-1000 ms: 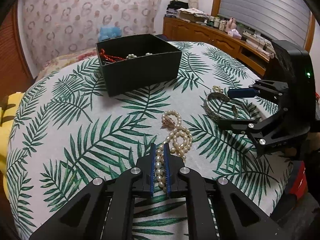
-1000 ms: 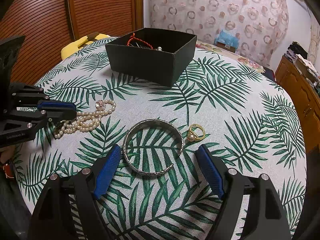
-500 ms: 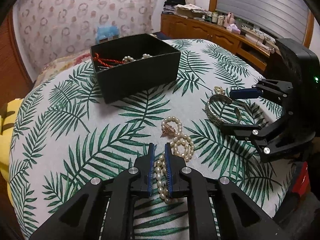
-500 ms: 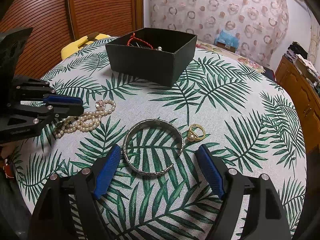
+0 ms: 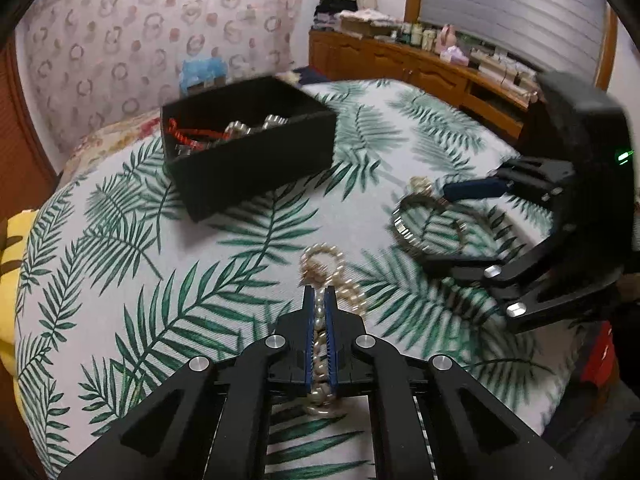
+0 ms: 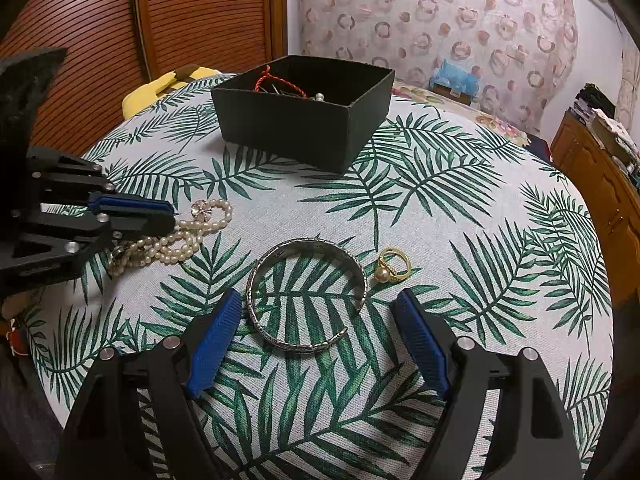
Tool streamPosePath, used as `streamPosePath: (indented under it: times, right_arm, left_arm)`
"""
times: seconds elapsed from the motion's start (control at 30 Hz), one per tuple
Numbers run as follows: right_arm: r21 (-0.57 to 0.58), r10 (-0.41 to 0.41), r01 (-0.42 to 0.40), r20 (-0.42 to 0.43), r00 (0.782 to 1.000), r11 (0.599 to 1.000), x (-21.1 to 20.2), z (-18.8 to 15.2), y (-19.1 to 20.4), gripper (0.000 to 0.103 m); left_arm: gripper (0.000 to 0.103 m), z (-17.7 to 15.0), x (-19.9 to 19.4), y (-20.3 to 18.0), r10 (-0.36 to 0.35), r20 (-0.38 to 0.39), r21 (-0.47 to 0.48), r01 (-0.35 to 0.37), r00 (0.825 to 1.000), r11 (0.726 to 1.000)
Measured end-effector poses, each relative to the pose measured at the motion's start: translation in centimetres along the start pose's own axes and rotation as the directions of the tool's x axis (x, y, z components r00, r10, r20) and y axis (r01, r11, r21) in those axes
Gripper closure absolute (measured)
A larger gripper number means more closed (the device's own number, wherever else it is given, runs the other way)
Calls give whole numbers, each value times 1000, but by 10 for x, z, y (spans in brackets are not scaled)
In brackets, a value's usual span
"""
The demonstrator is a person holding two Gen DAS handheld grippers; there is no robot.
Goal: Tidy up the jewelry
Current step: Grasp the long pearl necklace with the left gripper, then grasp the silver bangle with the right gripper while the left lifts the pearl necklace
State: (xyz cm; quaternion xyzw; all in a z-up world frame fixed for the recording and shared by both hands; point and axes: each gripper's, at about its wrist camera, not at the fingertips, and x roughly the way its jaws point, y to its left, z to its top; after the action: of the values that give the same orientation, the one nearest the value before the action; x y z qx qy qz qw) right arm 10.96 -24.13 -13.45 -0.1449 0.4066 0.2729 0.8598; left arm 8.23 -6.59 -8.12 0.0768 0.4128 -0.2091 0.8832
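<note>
My left gripper [image 5: 319,294] is shut on a pearl necklace [image 5: 342,294], lifting one end while the rest trails on the leaf-print tablecloth; the necklace also shows in the right wrist view [image 6: 188,236], beside the left gripper [image 6: 160,220]. My right gripper [image 6: 316,312] is open and empty, its blue fingers either side of a silver cuff bracelet [image 6: 306,292] lying flat; the cuff also shows in the left wrist view [image 5: 424,226]. A gold pearl ring [image 6: 394,268] lies just right of the cuff. A black open box [image 6: 304,110] holding a red cord and other pieces stands at the back.
The round table's edge [image 6: 600,320] drops off on the right. A wooden dresser [image 5: 420,68] with clutter stands beyond, and a slatted wooden door [image 6: 140,20] at the left. A yellow item [image 6: 160,86] lies behind the box.
My left gripper has risen and moved forward with the pearl necklace, dragging the strand up off the cloth. The right gripper has stayed open over the cuff.
</note>
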Motion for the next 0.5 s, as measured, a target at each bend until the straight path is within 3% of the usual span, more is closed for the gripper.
streamPosePath:
  times: [0.5]
  right_arm:
    - [0,0,0,0,1000,1000,0,0,0,21]
  left_arm:
    - [99,39,-67,-4,4,200,-16,-1,980,1000]
